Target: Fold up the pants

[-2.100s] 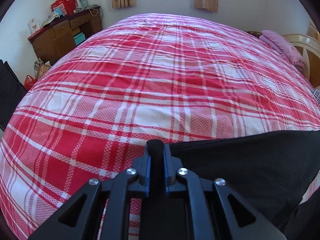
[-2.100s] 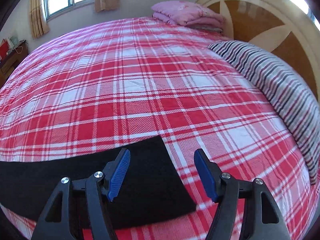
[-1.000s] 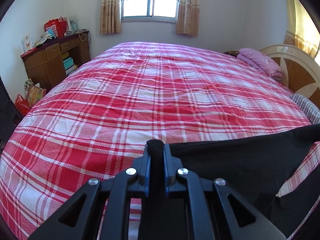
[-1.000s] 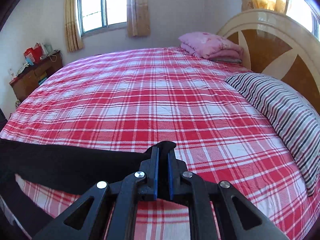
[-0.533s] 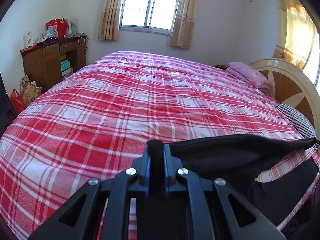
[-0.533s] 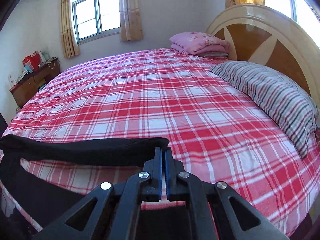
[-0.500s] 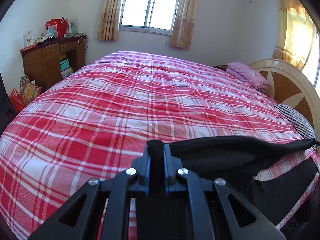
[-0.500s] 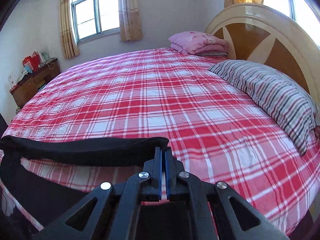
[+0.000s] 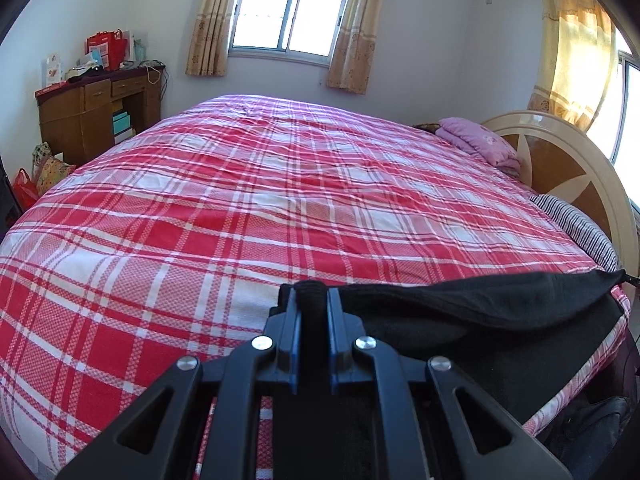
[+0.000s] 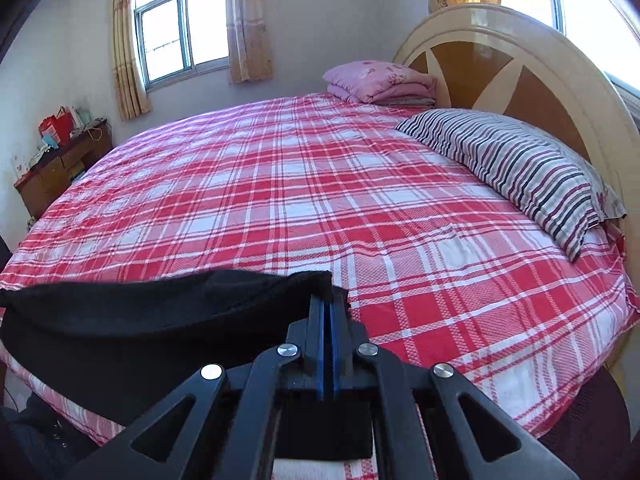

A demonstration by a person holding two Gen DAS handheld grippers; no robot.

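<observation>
The black pants (image 9: 480,320) hang stretched between both grippers over the near edge of the bed. My left gripper (image 9: 312,300) is shut on a bunched corner of the black cloth at its left end. In the right wrist view the pants (image 10: 140,320) sag to the left, and my right gripper (image 10: 329,300) is shut on their right corner, its blue pads pressed together on the fabric. The lower part of the pants drapes down past the bed edge, partly hidden by the gripper bodies.
A red and white plaid bedspread (image 9: 280,200) covers the wide bed. A striped pillow (image 10: 520,172) and a folded pink blanket (image 10: 380,80) lie by the rounded headboard (image 10: 520,68). A wooden desk (image 9: 96,112) with clutter stands at the far left wall under a window (image 9: 292,12).
Both grippers have drawn back toward the near edge of the bed, carrying the pants. The right gripper, open beside the cloth two seconds ago, has closed on it. More of the room shows.
</observation>
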